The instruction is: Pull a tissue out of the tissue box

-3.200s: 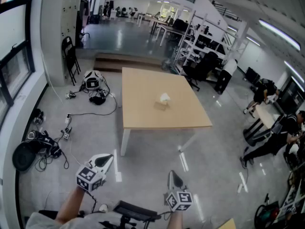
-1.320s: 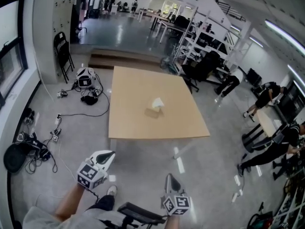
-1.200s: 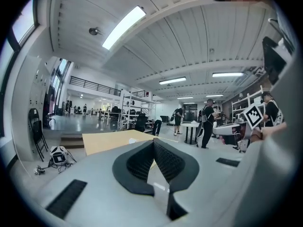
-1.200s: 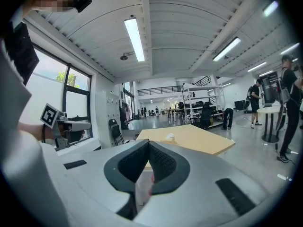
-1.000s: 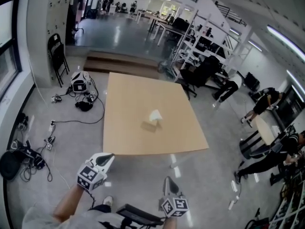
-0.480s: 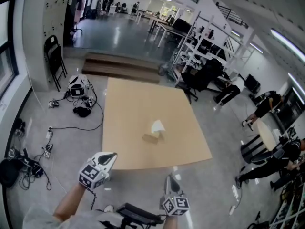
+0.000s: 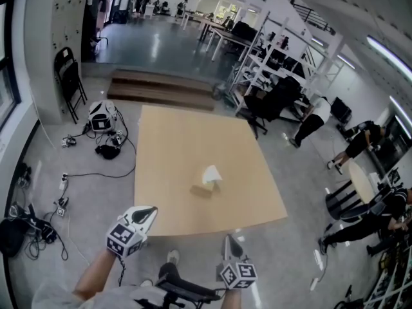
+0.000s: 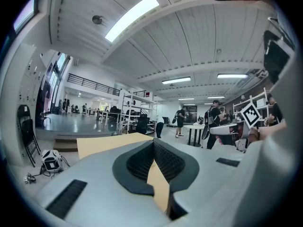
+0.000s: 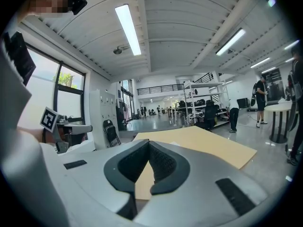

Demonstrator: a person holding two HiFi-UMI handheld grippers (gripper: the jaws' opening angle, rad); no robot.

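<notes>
1. Workshop hall: a wooden table (image 7: pixel 174 140) carries the tissue box (image 7: pixel 203 188) near its middle, with a tissue (image 7: pixel 212 174) poking up.
2. Left gripper (image 7: pixel 150 210) and right gripper (image 7: pixel 230 239) hover by the near edge, jaws together and empty.
3. Likely the approach step; next, reach in and open one gripper's jaws around the tissue.

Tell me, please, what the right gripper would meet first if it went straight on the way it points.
Probably the near edge of the light wooden square table; the shut, empty right gripper points at it. The small tan tissue box sits left of that line, though depth is unclear.
</notes>
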